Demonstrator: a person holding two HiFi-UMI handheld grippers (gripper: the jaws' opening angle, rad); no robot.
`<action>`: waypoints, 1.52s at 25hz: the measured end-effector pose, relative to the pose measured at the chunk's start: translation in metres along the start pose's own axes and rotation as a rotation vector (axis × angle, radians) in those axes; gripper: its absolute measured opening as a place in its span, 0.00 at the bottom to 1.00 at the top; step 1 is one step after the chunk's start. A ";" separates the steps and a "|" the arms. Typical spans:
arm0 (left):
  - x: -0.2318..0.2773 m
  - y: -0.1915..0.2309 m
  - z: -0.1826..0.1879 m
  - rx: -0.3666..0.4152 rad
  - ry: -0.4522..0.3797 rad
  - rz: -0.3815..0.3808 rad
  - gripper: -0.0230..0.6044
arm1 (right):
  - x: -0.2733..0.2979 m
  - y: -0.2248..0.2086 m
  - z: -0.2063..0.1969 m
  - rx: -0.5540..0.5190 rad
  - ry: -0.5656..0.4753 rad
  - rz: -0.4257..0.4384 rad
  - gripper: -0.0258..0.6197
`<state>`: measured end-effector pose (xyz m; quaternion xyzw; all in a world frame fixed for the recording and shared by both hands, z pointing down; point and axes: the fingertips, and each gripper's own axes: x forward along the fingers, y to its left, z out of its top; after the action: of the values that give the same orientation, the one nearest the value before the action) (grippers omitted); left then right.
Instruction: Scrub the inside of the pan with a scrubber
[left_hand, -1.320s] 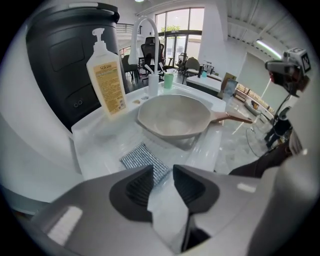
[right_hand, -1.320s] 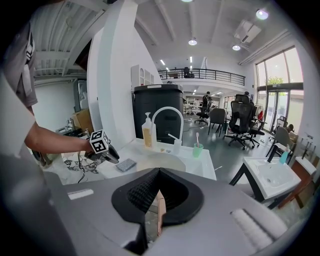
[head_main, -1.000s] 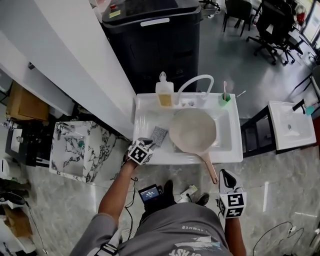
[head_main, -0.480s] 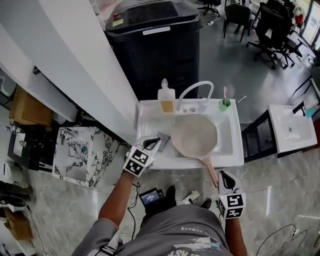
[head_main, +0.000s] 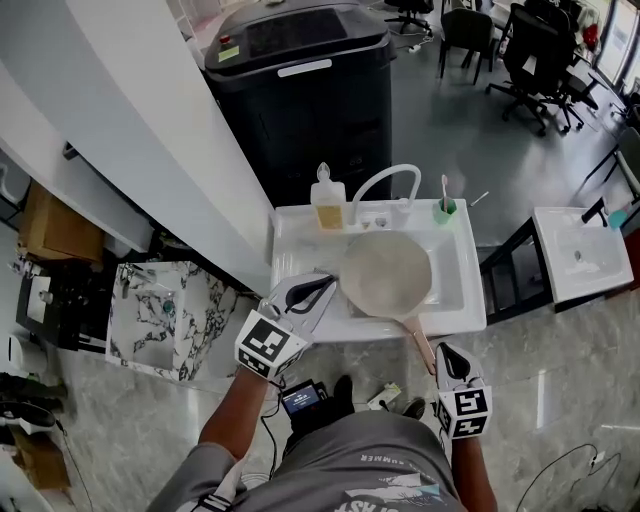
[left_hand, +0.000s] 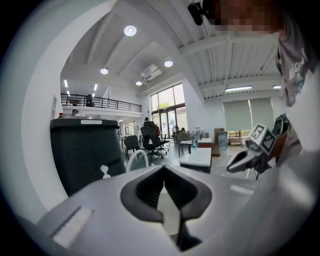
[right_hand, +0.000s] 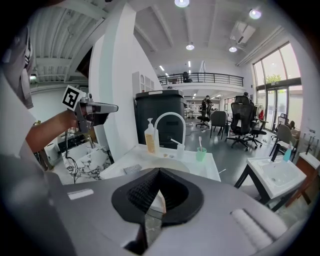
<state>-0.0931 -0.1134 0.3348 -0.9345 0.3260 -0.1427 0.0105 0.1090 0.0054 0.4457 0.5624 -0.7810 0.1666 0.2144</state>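
A beige pan lies in the white sink, its handle sticking out over the front rim. The grey scrubber lies flat on the sink's left ledge; in the head view my left gripper hides it. That left gripper is lifted well above the ledge, shut and empty, and shows the same way from the right gripper view. My right gripper hangs just in front of the handle's end, shut, with nothing held. It looks along the handle toward the pan.
Along the sink's back rim stand a soap bottle, a curved white faucet and a green cup with a toothbrush. A black bin is behind, a marble-top stand at left, another white basin at right.
My left gripper has risen from the scrubber on the sink ledge and drawn up toward me, its jaws now together. The scrubber stayed on the ledge. The right gripper has not moved.
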 end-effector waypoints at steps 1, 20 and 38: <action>-0.001 -0.005 0.005 0.002 -0.016 -0.003 0.04 | -0.001 0.001 0.002 0.000 -0.011 0.003 0.04; 0.010 -0.073 0.018 -0.031 -0.090 -0.101 0.04 | -0.020 0.008 0.041 0.020 -0.169 0.042 0.04; 0.014 -0.082 -0.001 -0.039 -0.049 -0.135 0.04 | -0.016 0.016 0.036 0.015 -0.160 0.045 0.04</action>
<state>-0.0332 -0.0569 0.3481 -0.9576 0.2645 -0.1135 -0.0093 0.0928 0.0051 0.4060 0.5577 -0.8069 0.1318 0.1431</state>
